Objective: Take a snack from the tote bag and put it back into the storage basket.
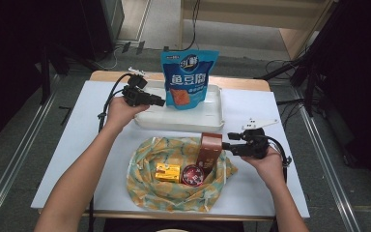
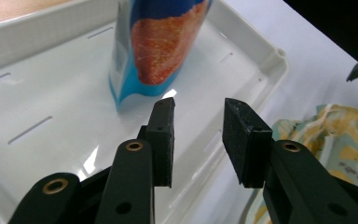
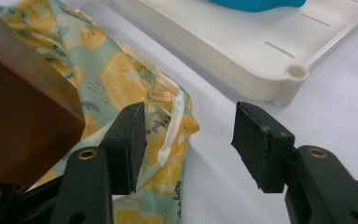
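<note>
Pouch point(image 1: 189, 79) stands in tray point(image 1: 212, 120), behind cloth point(image 1: 147, 186).

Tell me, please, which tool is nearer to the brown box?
Right. The right tool is just beside the brown box; the left tool is off at the white tray.

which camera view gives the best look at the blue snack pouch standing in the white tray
The high view: the blue snack pouch stands upright in the white plastic tray, whole, with its printed front legible. The left gripper view catches its lower part close up; the right gripper view has a blue sliver at the top edge.
</note>
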A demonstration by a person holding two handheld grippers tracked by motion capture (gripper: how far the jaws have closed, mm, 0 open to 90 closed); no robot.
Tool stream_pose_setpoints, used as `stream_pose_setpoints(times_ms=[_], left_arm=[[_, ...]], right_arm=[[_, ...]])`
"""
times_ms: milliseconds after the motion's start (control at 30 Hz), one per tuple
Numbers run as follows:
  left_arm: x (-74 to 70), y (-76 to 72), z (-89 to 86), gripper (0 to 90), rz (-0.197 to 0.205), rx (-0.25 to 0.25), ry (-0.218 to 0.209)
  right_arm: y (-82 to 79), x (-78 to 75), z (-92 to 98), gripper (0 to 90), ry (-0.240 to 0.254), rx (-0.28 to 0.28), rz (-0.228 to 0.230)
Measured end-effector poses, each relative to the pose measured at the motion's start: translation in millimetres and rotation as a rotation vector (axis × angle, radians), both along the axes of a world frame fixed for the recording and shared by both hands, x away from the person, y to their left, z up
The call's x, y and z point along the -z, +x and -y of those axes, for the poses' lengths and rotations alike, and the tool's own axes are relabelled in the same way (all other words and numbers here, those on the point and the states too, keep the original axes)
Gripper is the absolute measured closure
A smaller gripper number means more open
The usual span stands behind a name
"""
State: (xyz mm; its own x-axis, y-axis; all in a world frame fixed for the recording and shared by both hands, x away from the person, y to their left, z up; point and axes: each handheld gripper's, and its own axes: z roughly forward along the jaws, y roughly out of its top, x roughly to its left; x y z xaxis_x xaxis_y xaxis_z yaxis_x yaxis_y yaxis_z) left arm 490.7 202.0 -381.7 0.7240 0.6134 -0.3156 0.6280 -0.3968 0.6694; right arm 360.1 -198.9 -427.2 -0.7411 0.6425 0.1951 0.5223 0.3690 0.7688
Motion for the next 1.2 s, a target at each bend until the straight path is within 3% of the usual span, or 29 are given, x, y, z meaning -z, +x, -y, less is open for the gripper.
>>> stream_pose_setpoints(times_ms=[167,267,400,467,567,633,1000,1200], left_arm=[[-1.6,-11.2,-2.0,61.3,0.006,0.026,0.009],[-3.1,-18.3,-4.4,59.3,0.011,0.049,-0.010],[-5.1,-28.5,-4.3,56.9,0.024,0.071,0.004],[-5.9,-32.4,-4.4,54.5,0.006,0.084,0.007],[-5.8,-39.7,-4.3,52.8,0.006,0.080,0.017],[-4.6,-44.9,-5.5,52.3,-0.002,0.079,-0.003],[1.3,-68.3,-14.0,50.3,0.003,0.079,-0.018],[1.4,-81.2,-18.0,48.2,0.014,0.074,-0.029]], right_arm=[[-2.4,-7.6,2.6,45.7,0.003,0.001,0.005],[-5.3,-12.2,2.9,45.8,0.005,-0.004,0.009],[-10.5,-18.3,3.3,45.8,0.006,-0.012,0.010],[-13.2,-20.2,3.3,45.7,0.005,-0.017,0.012],[-16.2,-22.4,3.5,45.6,0.008,-0.018,0.003],[-17.9,-24.2,3.3,45.6,0.008,-0.021,0.004],[-28.6,-36.9,5.2,47.3,0.006,-0.061,0.000],[-39.2,-40.5,3.1,46.7,-0.011,-0.113,0.011]])
